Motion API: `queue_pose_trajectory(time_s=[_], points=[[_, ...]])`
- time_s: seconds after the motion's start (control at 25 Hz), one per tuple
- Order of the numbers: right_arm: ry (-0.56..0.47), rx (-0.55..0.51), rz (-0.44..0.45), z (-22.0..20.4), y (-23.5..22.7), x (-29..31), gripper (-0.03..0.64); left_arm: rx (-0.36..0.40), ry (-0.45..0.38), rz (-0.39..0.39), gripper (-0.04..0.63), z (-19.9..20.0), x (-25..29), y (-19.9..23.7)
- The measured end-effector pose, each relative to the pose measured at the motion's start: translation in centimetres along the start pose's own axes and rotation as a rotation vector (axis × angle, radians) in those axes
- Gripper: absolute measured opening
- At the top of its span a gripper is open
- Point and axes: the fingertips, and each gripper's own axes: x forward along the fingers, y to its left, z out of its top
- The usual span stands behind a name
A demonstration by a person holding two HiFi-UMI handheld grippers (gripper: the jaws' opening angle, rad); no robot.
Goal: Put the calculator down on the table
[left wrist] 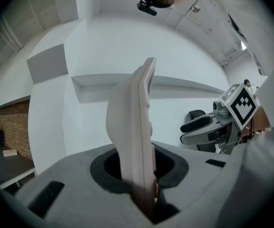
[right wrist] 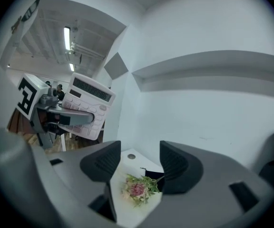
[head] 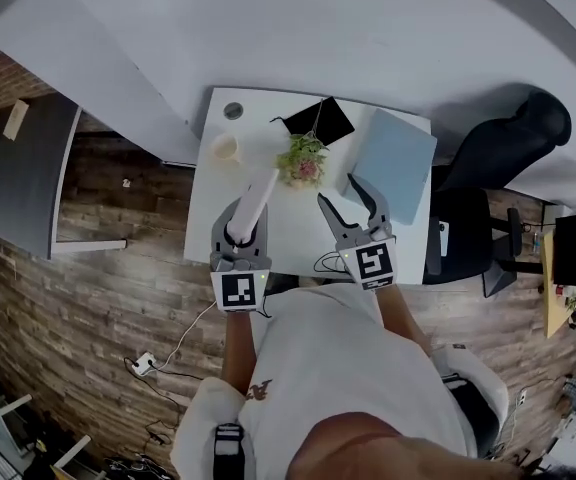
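Note:
A white calculator (head: 259,192) stands on edge above the white table (head: 208,230), with my left gripper (head: 245,215) shut on its lower end. In the left gripper view the calculator (left wrist: 136,122) rises edge-on from between the jaws of my left gripper (left wrist: 144,184). The right gripper view shows the calculator's keys and display (right wrist: 87,104) at the left, held by the left gripper (right wrist: 66,116). My right gripper (head: 354,204) is open and empty over the table's right half, its jaws (right wrist: 138,165) apart above a small flower bunch (right wrist: 137,189).
On the table lie a flower bunch (head: 303,160), a pale cup (head: 226,148), a black tablet (head: 324,120) and a light blue folder (head: 396,162). A black office chair (head: 508,140) stands at the right. Cables (head: 324,264) hang at the near table edge.

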Motion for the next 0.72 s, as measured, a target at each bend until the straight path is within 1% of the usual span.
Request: queue_pose_trajectory(time_s=[0.24, 0.32, 0.4, 0.52, 0.72], points=[[0.040, 0.020, -0.098, -1.2, -1.2, 0.4, 0.268, 0.001, 0.013, -0.118, 0.092, -1.2, 2.4, -0.2], [0.060, 0.025, -0.128, -1.8, -1.6, 0.5, 0.268, -0.013, 0.024, -0.155, 0.092, -1.9, 3.2, -0.4], [0.081, 0.033, -0.152, -2.5, -1.9, 0.4, 0.267, -0.027, 0.032, -0.193, 0.092, -2.6, 3.9, -0.8], [0.115, 0.050, -0.181, -3.7, -2.1, 0.1, 0.265, -0.025, 0.024, -0.253, 0.092, -4.1, 4.9, -1.3], [0.169, 0.076, -0.209, -5.9, -2.3, 0.0, 0.258, -0.086, 0.083, -0.311, 0.092, -7.1, 6.0, -2.1]])
